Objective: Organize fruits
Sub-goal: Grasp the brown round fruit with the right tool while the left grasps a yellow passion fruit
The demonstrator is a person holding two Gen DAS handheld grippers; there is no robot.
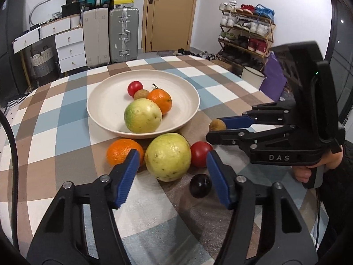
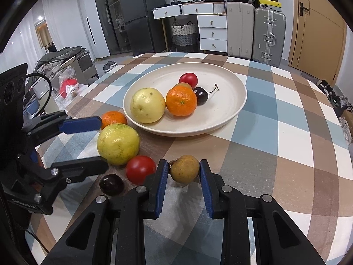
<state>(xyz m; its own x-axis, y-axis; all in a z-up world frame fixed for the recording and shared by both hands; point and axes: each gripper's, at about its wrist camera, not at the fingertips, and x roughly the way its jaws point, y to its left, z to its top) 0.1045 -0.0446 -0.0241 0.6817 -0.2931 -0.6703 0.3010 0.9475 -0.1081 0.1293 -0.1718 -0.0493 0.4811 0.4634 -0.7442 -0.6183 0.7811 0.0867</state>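
A cream bowl (image 1: 106,108) (image 2: 229,110) on the checked table holds a green-yellow guava (image 1: 143,116), an orange (image 1: 160,98), a red tomato (image 1: 135,88), a brown longan (image 1: 141,93) and a dark cherry (image 2: 200,95). On the cloth before it lie an orange (image 1: 121,151), a guava (image 1: 168,156) (image 2: 118,144), a tomato (image 1: 199,154) (image 2: 140,169), a dark cherry (image 1: 200,185) (image 2: 111,184) and a brown longan (image 1: 216,125) (image 2: 184,169). My left gripper (image 1: 172,158) is open around the loose guava. My right gripper (image 2: 181,170) has closed its pads on the loose longan, which rests on the table.
The table edge runs behind the bowl. Suitcases (image 1: 110,35), drawers (image 1: 70,50) and a door (image 1: 169,13) stand behind; a shoe rack (image 1: 247,35) and a white pot (image 1: 252,76) are at the right. The right gripper's body (image 1: 286,137) sits close to the loose fruit.
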